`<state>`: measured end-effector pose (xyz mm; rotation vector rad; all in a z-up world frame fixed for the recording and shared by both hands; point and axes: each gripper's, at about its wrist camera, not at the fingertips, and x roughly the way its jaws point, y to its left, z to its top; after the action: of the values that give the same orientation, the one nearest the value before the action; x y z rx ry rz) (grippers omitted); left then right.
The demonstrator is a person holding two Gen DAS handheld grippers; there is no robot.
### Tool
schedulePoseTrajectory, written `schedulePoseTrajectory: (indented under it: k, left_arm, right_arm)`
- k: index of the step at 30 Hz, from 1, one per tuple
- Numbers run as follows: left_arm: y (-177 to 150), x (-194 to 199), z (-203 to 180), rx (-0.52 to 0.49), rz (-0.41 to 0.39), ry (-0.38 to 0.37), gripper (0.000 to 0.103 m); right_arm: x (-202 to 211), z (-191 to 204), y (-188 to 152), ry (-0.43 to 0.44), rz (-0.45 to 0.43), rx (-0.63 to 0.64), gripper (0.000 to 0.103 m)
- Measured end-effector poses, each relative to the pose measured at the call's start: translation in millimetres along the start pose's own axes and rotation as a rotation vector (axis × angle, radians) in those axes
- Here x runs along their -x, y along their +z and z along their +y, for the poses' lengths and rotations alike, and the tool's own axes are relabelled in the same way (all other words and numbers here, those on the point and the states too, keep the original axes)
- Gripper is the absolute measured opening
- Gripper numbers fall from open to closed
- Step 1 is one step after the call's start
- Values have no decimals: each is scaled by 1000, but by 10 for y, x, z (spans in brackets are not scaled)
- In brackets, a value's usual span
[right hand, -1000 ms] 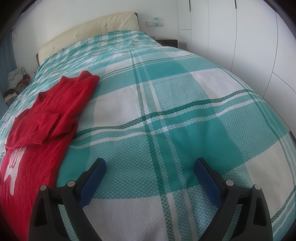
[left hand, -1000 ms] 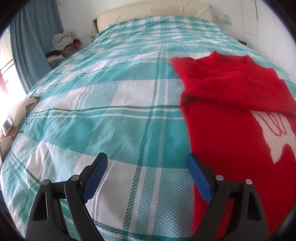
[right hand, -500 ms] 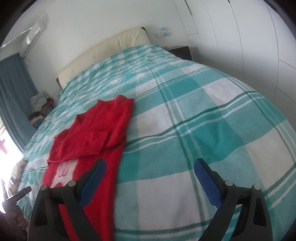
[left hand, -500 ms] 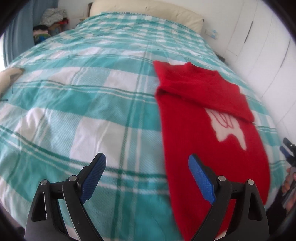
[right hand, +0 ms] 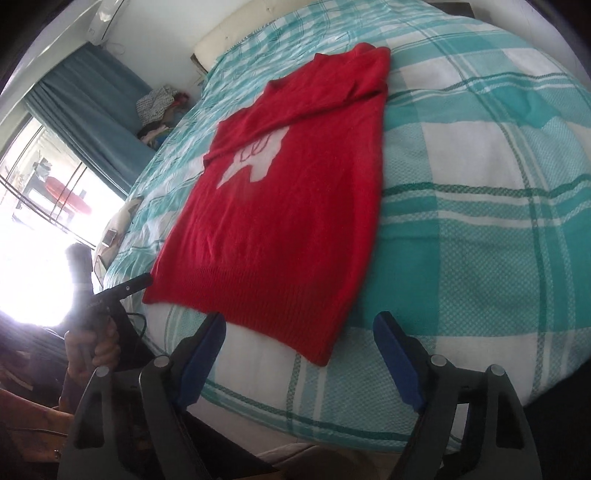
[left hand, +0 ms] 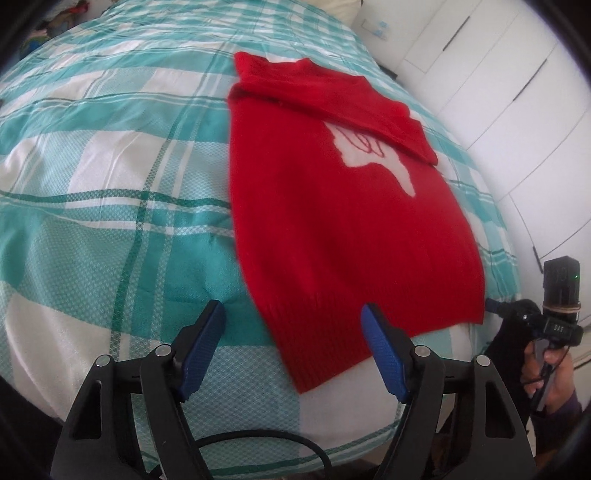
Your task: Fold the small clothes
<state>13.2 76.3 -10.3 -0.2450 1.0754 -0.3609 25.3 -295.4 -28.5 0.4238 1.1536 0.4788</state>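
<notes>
A red knitted sweater (left hand: 332,206) with a white motif lies flat on the bed, both sleeves folded across the chest and the ribbed hem toward me. It also shows in the right wrist view (right hand: 288,206). My left gripper (left hand: 293,338) is open and empty, just short of the hem's left corner. My right gripper (right hand: 299,345) is open and empty, just short of the hem's right corner. Each gripper also shows in the other's view, the right one (left hand: 513,310) and the left one (right hand: 136,284).
The bed carries a teal and white checked cover (left hand: 110,177). White wardrobe doors (left hand: 517,81) stand to the right. A blue curtain (right hand: 92,114), a bright window (right hand: 40,192) and a pile of clothes (right hand: 159,110) lie to the left. A cream headboard (right hand: 236,33) is at the far end.
Both grippers have pulled back from the sides of the sweater to the foot of the bed and turned toward its hem. Both stay open.
</notes>
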Motion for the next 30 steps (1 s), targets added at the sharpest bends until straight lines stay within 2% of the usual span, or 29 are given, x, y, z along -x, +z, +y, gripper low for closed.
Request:
schedulePoseTrajectory:
  k: [2, 4, 5, 6, 7, 8, 9, 10, 14, 17, 19, 21, 24, 27, 30]
  left_arm:
    - [-19, 7, -4, 2, 8, -6, 68]
    - [-39, -11, -17, 0, 24, -5, 56]
    - [-45, -25, -26, -5, 34, 5, 45]
    - [-52, -37, -25, -7, 45, 11, 27]
    - [-56, -49, -12, 3, 57, 6, 14]
    - [-56, -49, 24, 27, 69, -11, 4]
    - [-49, -27, 56, 50, 68, -26, 4]
    - [-35, 7, 74, 64, 65, -38, 3]
    - [148, 221, 83, 109, 18, -121, 3]
    - [559, 318, 37, 131, -50, -181, 3]
    - [936, 305, -2, 126, -111, -194, 3]
    - [1329, 206, -17, 135, -161, -177, 3]
    - [1916, -116, 28, 176, -183, -144, 3]
    - [2448, -489, 123, 207, -177, -87, 3]
    - [2868, -822, 211, 224, -160, -38, 3]
  right_arm:
    - [-124, 2, -41, 5, 41, -22, 68]
    - [-209, -4, -68, -6, 55, -29, 55]
    - [-228, -11, -73, -12, 53, -31, 52]
    - [-240, -22, -71, -14, 49, -35, 38]
    - [-241, -31, -69, -13, 43, -43, 30]
    - [-228, -43, -62, -11, 35, -51, 15]
    - [-190, -46, -52, -11, 19, -55, 8]
    - [-122, -28, -51, -8, -1, -54, 6]
    - [179, 78, 115, 21, -108, -43, 6]
    - [350, 190, 459, 20, -196, 6, 6]
    - [387, 239, 788, -4, -251, 42, 6]
    - [347, 258, 1170, -38, -310, 74, 6]
    - [186, 239, 1755, -109, -382, 110, 6]
    - [-86, 116, 2334, -139, -424, 105, 6]
    - [-345, -16, 2803, -153, -424, 83, 6]
